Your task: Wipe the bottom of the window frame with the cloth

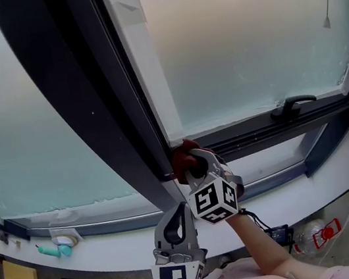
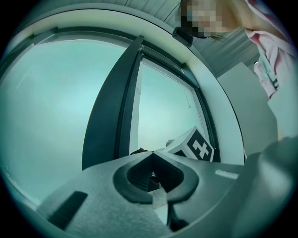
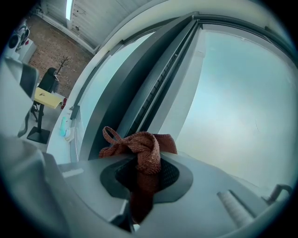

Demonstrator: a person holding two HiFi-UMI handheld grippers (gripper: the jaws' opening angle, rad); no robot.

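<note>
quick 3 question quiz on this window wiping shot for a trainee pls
1. True or false: the right gripper is shut on the cloth.
2. The left gripper has its jaws: A) together, holding nothing B) wide apart C) clamped on the cloth.
3. Fill in: in the head view, the black window handle lies to the ___ of the right gripper.
Key: 1 true; 2 A; 3 right.

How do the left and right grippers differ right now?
The right gripper is shut on the red cloth, while the left gripper has its jaws together on nothing. In the head view, the right gripper holds the cloth up at the dark window frame, and the left gripper sits lower, short of it. Both point toward the window.
</note>
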